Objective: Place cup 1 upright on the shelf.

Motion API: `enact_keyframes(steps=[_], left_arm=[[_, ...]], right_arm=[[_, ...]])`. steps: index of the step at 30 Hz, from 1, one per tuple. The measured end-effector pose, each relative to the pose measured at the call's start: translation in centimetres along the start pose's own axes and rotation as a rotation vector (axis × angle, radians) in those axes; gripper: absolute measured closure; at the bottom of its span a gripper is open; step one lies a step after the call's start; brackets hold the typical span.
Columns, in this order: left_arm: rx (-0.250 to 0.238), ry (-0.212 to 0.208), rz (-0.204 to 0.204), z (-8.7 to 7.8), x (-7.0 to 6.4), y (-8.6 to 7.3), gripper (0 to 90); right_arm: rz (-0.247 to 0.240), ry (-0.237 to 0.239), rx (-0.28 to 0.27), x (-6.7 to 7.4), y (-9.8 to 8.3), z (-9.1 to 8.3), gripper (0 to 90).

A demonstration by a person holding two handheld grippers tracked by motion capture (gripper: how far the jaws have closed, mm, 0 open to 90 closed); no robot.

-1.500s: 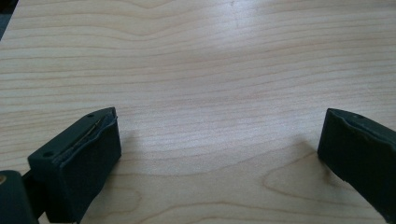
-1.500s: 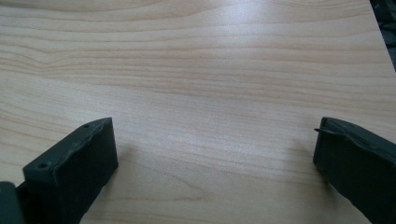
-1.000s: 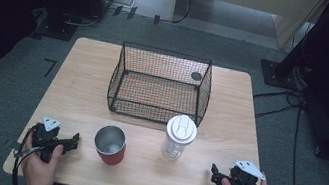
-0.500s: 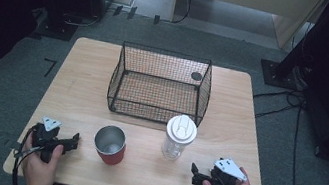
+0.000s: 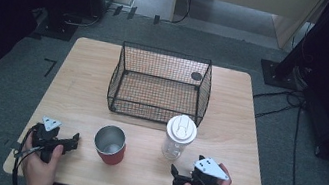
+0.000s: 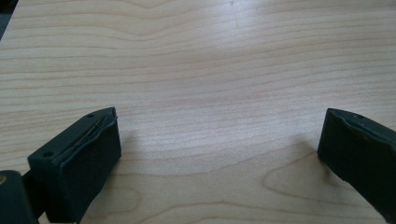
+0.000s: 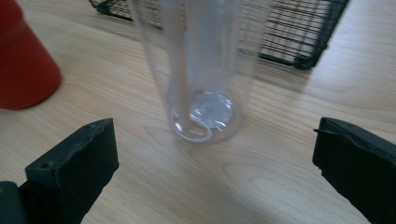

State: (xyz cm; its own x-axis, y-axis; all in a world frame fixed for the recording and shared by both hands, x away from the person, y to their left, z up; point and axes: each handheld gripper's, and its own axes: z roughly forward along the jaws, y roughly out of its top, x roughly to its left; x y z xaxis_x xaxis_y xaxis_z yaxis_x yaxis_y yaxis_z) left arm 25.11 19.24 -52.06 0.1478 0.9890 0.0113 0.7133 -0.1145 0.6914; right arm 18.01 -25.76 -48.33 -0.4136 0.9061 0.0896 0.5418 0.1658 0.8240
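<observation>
A clear plastic bottle [image 5: 178, 137] with a white lid stands upright in front of the black wire basket [image 5: 160, 85]. Left of it stands a red cup [image 5: 110, 145] with a steel inside. My right gripper [image 5: 177, 177] rests on the table just in front of the bottle, open, with the bottle [image 7: 205, 70] a short way ahead of its jaws and the red cup [image 7: 23, 60] off to the left. My left gripper [image 5: 74, 143] lies near the table's front left, open, jaws pointing toward the cup, over bare wood [image 6: 219, 93].
The wooden table [image 5: 85, 69] has free room left and right of the basket. A small dark round object [image 5: 196, 76] lies inside the basket at its back right. Dark furniture, cables [image 5: 296, 109] and carpet surround the table.
My right gripper has slid left along the front edge, from the right corner to just in front of the bottle. The left gripper has not moved.
</observation>
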Motion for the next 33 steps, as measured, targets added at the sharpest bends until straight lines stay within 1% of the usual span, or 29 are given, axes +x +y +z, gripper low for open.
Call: enact_keyframes(steps=[5, 8, 9, 10, 14, 22, 23, 24, 33], left_arm=[[0.000, 0.000, -0.001, 0.0, 0.0, 0.0, 0.0], [-0.001, 0.000, -0.001, 0.0, 0.0, 0.0, 0.0], [-0.001, 0.000, -0.001, 0.0, 0.0, 0.0, 0.0], [-0.001, 0.000, -0.001, 0.0, 0.0, 0.0, 0.0], [0.001, 0.000, 0.000, 0.0, 0.0, 0.0, 0.0], [-0.001, 0.000, 0.000, 0.0, 0.0, 0.0, 0.0], [-0.001, 0.000, 0.000, 0.0, 0.0, 0.0, 0.0], [0.000, 0.000, 0.000, 0.0, 0.0, 0.0, 0.0], [-0.001, 0.000, 0.000, 0.0, 0.0, 0.0, 0.0]], right_arm=[[-0.032, 0.030, -0.009, 1.5, 0.6, 0.3, 0.1], [-0.042, 0.050, -0.013, 2.2, 0.9, 0.4, 0.1], [-0.042, 0.050, -0.013, 2.2, 0.9, 0.4, 0.1], [-0.044, 0.058, -0.014, 2.7, 1.1, 0.5, 0.2], [-0.055, 0.076, -0.026, 3.6, 1.7, 0.7, 0.1], [-0.065, 0.102, -0.041, 5.2, 2.6, 1.2, 0.3], [-0.065, 0.102, -0.041, 5.2, 2.6, 1.2, 0.3], [-0.070, 0.108, -0.042, 5.6, 2.7, 1.4, 0.3], [-0.092, 0.149, -0.056, 7.5, 3.7, 1.9, 0.3]])
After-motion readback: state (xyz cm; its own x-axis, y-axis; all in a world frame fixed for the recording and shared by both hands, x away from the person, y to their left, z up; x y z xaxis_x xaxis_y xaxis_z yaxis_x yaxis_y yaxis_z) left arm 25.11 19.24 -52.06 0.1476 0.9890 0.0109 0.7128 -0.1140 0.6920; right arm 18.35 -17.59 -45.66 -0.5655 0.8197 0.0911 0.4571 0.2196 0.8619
